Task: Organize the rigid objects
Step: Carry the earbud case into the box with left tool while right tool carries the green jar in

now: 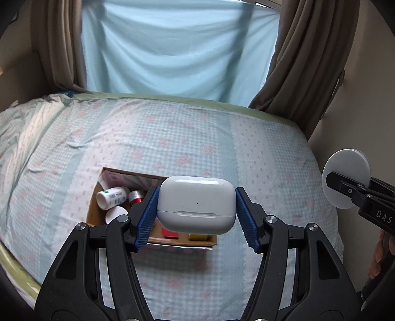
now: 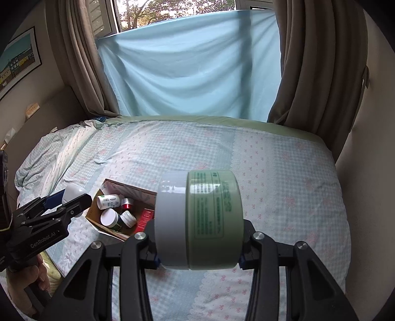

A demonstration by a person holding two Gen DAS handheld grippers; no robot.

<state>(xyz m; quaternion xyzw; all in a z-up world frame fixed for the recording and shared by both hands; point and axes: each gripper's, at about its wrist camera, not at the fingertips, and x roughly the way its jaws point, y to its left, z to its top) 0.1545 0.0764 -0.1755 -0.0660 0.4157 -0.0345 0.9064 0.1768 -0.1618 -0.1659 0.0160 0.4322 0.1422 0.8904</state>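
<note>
Earbud case [image 1: 196, 205], white, is clamped between the left hand-held gripper [image 1: 197, 217] pads above the cardboard box [image 1: 92, 210] on the bed [image 1: 197, 138]. Right hand-held gripper [image 2: 198, 249] grips a green jar [image 2: 197, 222] sideways, near the box.

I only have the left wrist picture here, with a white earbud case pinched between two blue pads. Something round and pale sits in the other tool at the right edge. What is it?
Observer: A jar with a white lid and a green labelled body, lying on its side in the right gripper.
Visitor: And the box, what else is in it? The case blocks my view.
Observer: Behind your earbud case, the cardboard box also holds a small white-capped jar beside the red-capped bottle.
Visitor: Is that blue cloth covering the whole window?
Observer: No. Above the blue sheet, bare window glass shows trees outside.
</note>
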